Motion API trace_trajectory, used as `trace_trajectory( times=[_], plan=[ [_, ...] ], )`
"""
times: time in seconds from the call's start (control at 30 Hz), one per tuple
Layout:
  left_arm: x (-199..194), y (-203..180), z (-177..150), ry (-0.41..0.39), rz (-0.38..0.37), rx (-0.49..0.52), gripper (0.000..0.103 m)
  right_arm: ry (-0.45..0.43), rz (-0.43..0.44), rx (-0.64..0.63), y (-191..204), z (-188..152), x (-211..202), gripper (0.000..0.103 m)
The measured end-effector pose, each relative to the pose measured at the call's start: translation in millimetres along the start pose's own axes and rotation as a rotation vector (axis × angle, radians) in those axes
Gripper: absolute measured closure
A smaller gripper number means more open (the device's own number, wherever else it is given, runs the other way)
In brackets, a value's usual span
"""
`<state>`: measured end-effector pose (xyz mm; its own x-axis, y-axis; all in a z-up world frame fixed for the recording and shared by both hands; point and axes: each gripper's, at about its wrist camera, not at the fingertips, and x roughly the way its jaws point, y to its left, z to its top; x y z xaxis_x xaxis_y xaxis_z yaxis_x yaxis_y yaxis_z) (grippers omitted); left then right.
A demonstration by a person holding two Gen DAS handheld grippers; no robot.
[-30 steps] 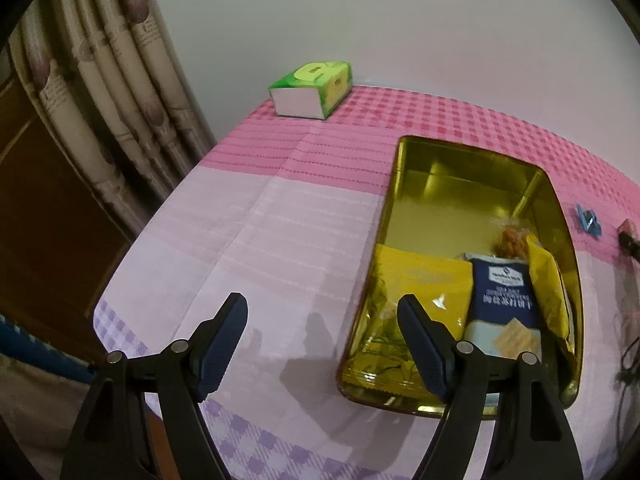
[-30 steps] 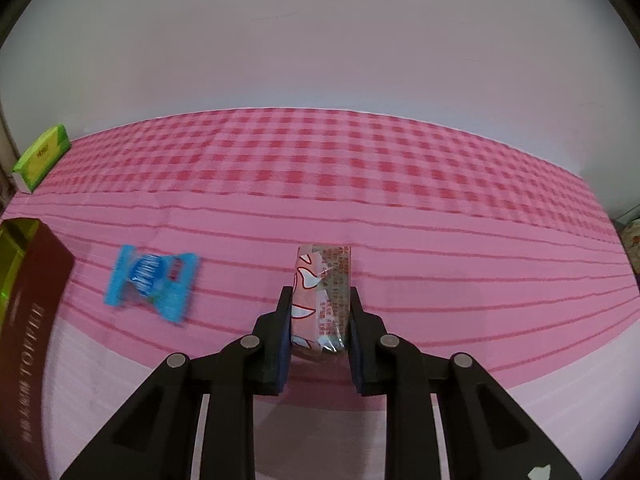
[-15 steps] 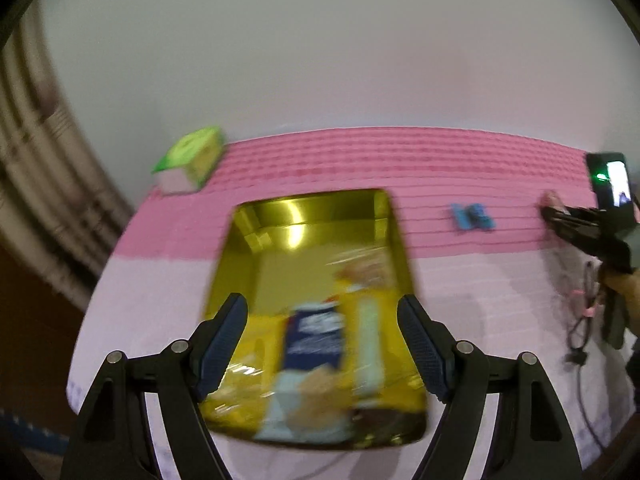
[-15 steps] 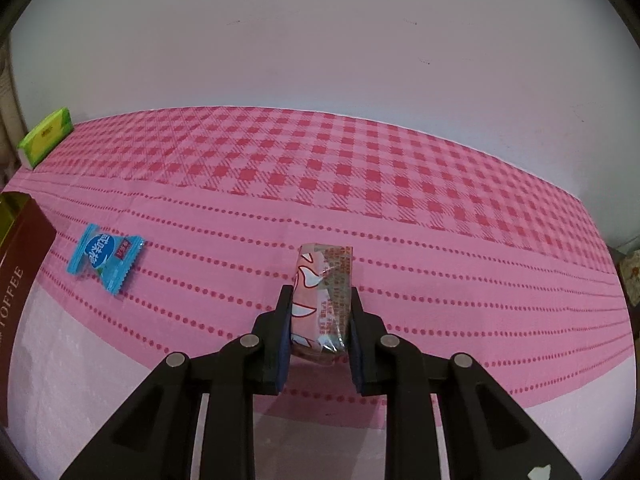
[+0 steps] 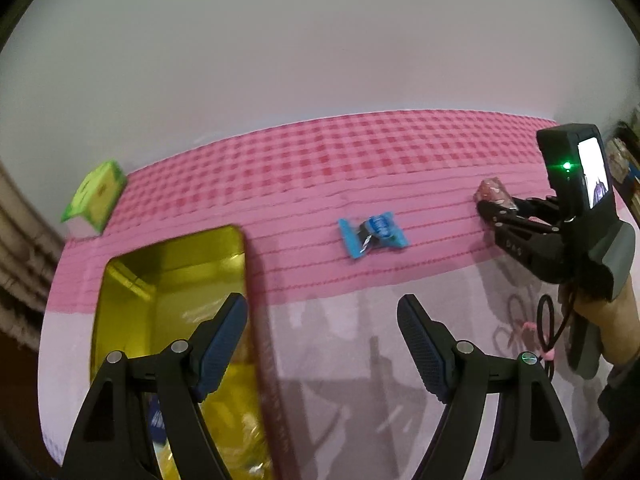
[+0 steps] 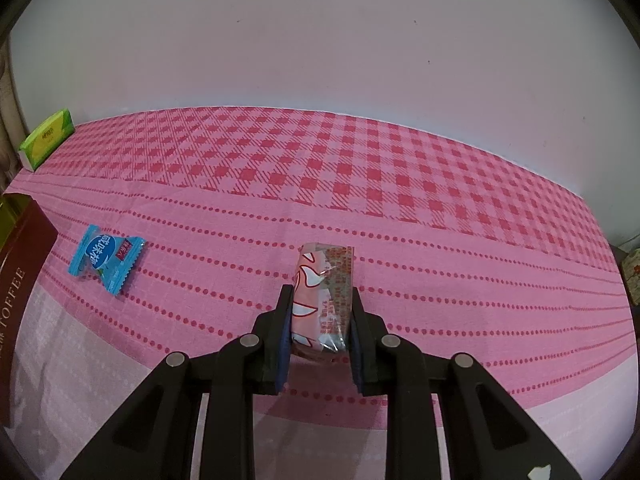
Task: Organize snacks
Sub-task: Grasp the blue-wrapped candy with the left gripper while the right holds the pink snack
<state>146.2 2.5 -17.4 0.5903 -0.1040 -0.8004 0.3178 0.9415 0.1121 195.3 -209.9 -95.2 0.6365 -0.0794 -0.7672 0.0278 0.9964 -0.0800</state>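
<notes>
1. a second ago the left claw (image 5: 320, 344) looked down on the open gold metal tin (image 5: 168, 280) with yellow and navy packets inside; now its view has swung towards the middle of the counter (image 5: 340, 320). the tin sits at the claw's left finger, and the small blue-wrapped candy (image 5: 374, 236) lies ahead, beyond the tin's right wall.
2. the left claw is spread wide and holds nothing, as it did before.
3. the right claw (image 6: 320, 320) has stayed clamped on the pink-and-white wrapped snack bar (image 6: 322, 296). its view has shifted a little, and the bar looks raised off the pink checked cloth, though contact at its base is hidden.
4. my reading: the bar is picked and waits to be carried to the tin, while the left claw seems to be lining up on the blue candy, the only other loose snack in view.
5. the left view alone shows the tin's gold interior and the right claw from outside, well to the right of the tin, with the person's hand on its handle.
6. the right view alone shows the grip close up, the tin's brown outer wall with toffee lettering, and the print on the candy. the green box (image 6: 46, 140) behind the tin appears in both.
</notes>
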Motion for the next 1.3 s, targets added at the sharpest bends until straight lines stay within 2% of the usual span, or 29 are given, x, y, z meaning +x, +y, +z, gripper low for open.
trace_trajectory(
  times=[0.17,0.67,0.9,1.17,1.3],
  plan=[
    [22,-5,16,0.038,-0.009,0.053,0.025,0.0,0.003,0.002,1,0,-1,0.081],
    [74,-10,41,0.081,-0.031,0.099,0.025,0.002,0.02,0.022,0,-1,0,0.08],
    [89,-16,45,0.097,-0.067,0.07,0.026,0.002,0.022,0.026,-1,-1,-1,0.08],
    [101,-18,53,0.102,-0.071,0.049,0.026,0.002,0.022,0.026,-1,-1,-1,0.079],
    [105,-18,53,0.107,-0.057,0.064,0.03,0.002,0.021,0.029,-1,-1,-1,0.079]
  ],
)
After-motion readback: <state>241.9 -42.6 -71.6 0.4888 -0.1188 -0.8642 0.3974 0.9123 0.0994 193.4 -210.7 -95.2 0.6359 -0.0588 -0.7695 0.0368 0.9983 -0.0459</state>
